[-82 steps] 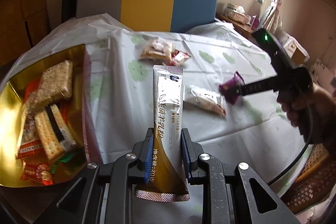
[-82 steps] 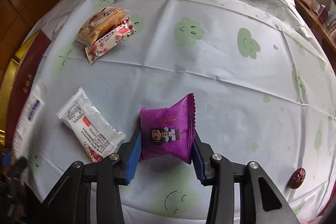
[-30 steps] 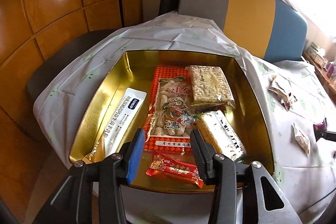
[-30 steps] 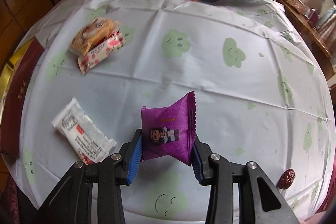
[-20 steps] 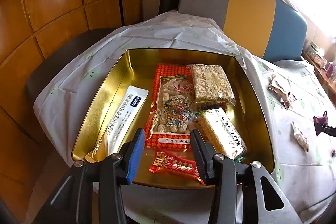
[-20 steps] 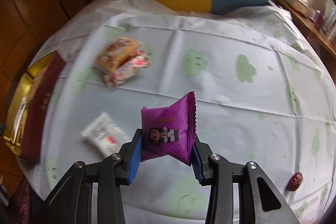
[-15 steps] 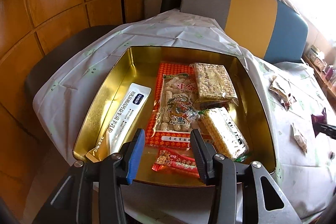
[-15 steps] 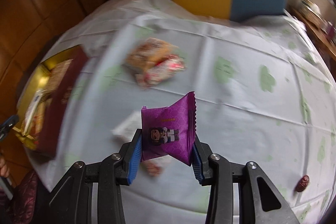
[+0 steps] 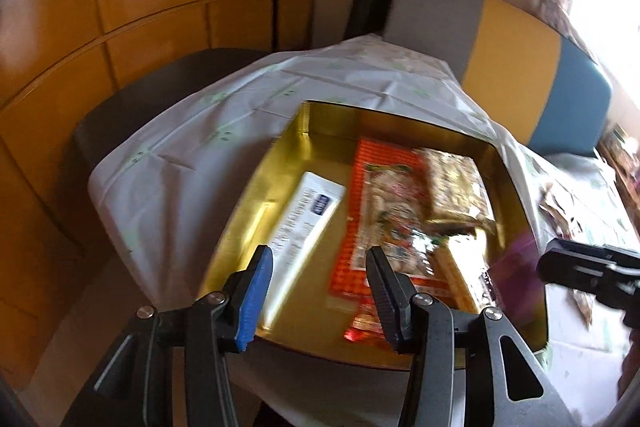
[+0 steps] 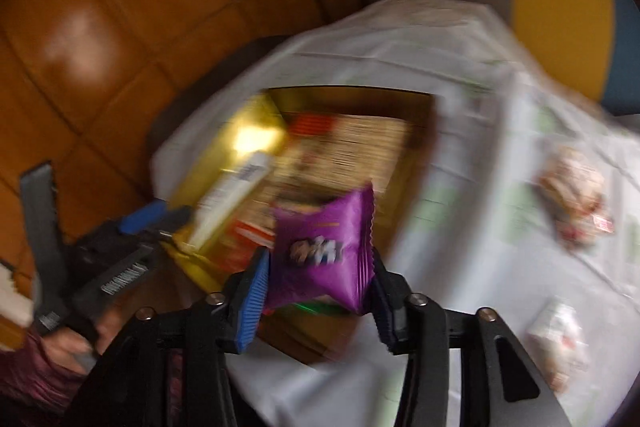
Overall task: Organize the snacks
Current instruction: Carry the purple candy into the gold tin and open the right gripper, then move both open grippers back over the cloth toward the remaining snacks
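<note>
**Purple snack packet held above the gold tin**

Packet of glossy purple foil (image 10: 324,247) sits pinched between the two fingers of the right gripper (image 10: 318,291), its crimped, saw-toothed end seams standing up at the right side and a small pale printed figure on its front face. The wrapper is puffed and bows slightly where the blue pad and the black finger press into its sides. It is held in the air over the near right part of the gold tin (image 9: 256,195); in the left wrist view the same packet shows only as a purple smear at the tin's right rim, in front of the right gripper's black body.

The left gripper (image 9: 320,277) holds nothing, its fingers spread wide, and it hovers over the tin's near edge.

Inside the tin lie a long white sachet with a blue label (image 9: 304,223) along the left wall, an orange-red patterned bag (image 9: 384,211) in the middle, and a clear-wrapped block of grainy biscuit (image 9: 456,183) to the right. The tin rests on a white tablecloth with pale green prints (image 9: 192,163). Two more wrapped snacks, blurred, lie on the cloth: one (image 10: 572,191) well apart from the tin, another (image 10: 560,339) nearer the right gripper.
</note>
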`<state>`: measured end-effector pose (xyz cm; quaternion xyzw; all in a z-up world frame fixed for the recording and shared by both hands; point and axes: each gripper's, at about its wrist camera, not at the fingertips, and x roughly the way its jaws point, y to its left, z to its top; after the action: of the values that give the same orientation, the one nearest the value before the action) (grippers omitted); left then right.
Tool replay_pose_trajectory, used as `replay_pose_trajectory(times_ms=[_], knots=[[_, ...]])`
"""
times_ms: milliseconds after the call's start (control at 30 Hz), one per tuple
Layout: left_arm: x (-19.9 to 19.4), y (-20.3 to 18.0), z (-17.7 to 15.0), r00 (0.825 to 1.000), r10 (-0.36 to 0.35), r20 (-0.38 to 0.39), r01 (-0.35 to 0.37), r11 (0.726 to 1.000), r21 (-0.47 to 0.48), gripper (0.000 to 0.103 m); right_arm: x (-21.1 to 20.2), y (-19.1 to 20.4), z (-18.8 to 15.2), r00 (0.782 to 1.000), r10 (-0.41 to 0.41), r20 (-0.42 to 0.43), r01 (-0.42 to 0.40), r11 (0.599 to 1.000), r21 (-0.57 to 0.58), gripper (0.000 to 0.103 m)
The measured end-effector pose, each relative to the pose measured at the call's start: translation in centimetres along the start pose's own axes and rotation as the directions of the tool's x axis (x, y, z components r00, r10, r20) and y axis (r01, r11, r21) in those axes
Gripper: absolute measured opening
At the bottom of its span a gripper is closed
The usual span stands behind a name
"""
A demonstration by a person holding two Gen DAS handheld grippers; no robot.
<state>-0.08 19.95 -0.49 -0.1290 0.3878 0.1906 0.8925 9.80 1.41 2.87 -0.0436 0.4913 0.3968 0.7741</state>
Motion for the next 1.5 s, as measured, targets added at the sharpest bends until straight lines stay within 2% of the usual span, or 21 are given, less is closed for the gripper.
replay_pose_trajectory(times_ms=[67, 100, 267, 467, 567, 667, 733, 800, 867, 967, 1033, 1067, 1133, 1267, 1400, 1433, 1500], knots=[[0.1, 0.8, 0.0, 1.000, 0.010, -0.001, -0.010, 1.000, -0.014, 0.049, 1.2, 1.2, 0.4, 1.000, 0.022, -0.008, -0.022, 1.000, -0.006, 0.063], [0.1, 1.1, 0.0, 1.000, 0.013, 0.000, -0.013, 1.000, -0.019, 0.049, 1.7, 1.6, 0.5, 1.000, 0.022, -0.016, -0.022, 1.000, -0.006, 0.066], [0.5, 1.1, -0.3, 1.000, 0.010, -0.006, -0.010, 1.000, -0.020, 0.049, 2.8, 1.8, -0.7, 0.998, -0.028, -0.050, 0.027, 0.999, -0.020, 0.067], [0.4, 0.1, -0.5, 1.000, 0.011, 0.003, -0.011, 1.000, 0.019, 0.052, 0.9, 0.3, -3.0, 0.984, -0.179, -0.016, 0.178, 0.982, -0.066, 0.067], [0.0, -0.5, -0.6, 0.999, 0.027, 0.017, -0.028, 0.999, 0.042, 0.052, -0.8, -0.5, -3.7, 0.953, -0.298, 0.058, 0.303, 0.948, -0.100, 0.067], [-0.1, -1.1, -0.7, 0.999, 0.031, 0.020, -0.032, 0.998, 0.061, 0.052, -2.5, -1.6, -4.2, 0.895, -0.427, 0.129, 0.440, 0.893, -0.099, 0.067], [-0.2, -1.5, -0.8, 0.999, 0.027, 0.021, -0.028, 0.997, 0.074, 0.052, -3.6, -2.7, -4.6, 0.867, -0.472, 0.160, 0.486, 0.871, -0.068, 0.067], [-0.3, -2.0, -0.9, 1.000, 0.021, 0.019, -0.023, 0.996, 0.087, 0.052, -4.4, -4.4, -4.7, 0.860, -0.487, 0.153, 0.496, 0.868, -0.029, 0.067], [-0.4, -2.6, -1.1, 1.000, 0.014, 0.020, -0.017, 0.994, 0.109, 0.052, -5.2, -5.9, -5.0, 0.867, -0.483, 0.121, 0.488, 0.873, -0.006, 0.067], [-0.6, -3.3, -1.3, 0.999, 0.017, 0.030, -0.021, 0.991, 0.134, 0.060, -6.3, -7.9, -5.5, 0.861, -0.498, 0.108, 0.501, 0.865, -0.003, 0.067], [-0.7, -3.8, -1.4, 0.999, 0.014, 0.037, -0.020, 0.989, 0.146, 0.060, -7.3, -8.9, -5.9, 0.842, -0.527, 0.118, 0.530, 0.848, 0.003, 0.071], [-0.8, -4.0, -1.4, 0.999, 0.014, 0.040, -0.020, 0.987, 0.157, 0.060, -7.7, -9.5, -6.0, 0.828, -0.547, 0.123, 0.551, 0.835, 0.004, 0.080], [-0.9, -4.6, -1.6, 0.999, 0.015, 0.046, -0.023, 0.984, 0.179, 0.060, -8.8, -10.7, -6.3, 0.812, -0.570, 0.124, 0.574, 0.819, 0.004, 0.085], [-1.2, -5.7, -1.8, 0.999, 0.005, 0.053, -0.016, 0.977, 0.211, 0.060, -10.3, -14.1, -7.2, 0.772, -0.632, 0.067, 0.632, 0.775, 0.017, 0.085], [-1.5, -7.3, -1.8, 0.998, -0.008, 0.058, -0.007, 0.966, 0.258, 0.060, -11.6, -18.9, -8.9, 0.737, -0.676, 0.014, 0.668, 0.731, 0.138, 0.085], [-1.5, -7.7, -1.8, 0.998, -0.012, 0.058, -0.004, 0.963, 0.270, 0.060, -11.9, -20.2, -9.5, 0.737, -0.675, -0.001, 0.663, 0.723, 0.194, 0.083], [-1.6, -8.5, -1.9, 0.998, -0.026, 0.053, 0.010, 0.958, 0.287, 0.060, -12.4, -22.7, -10.1, 0.749, -0.658, -0.080, 0.648, 0.702, 0.296, 0.072]])
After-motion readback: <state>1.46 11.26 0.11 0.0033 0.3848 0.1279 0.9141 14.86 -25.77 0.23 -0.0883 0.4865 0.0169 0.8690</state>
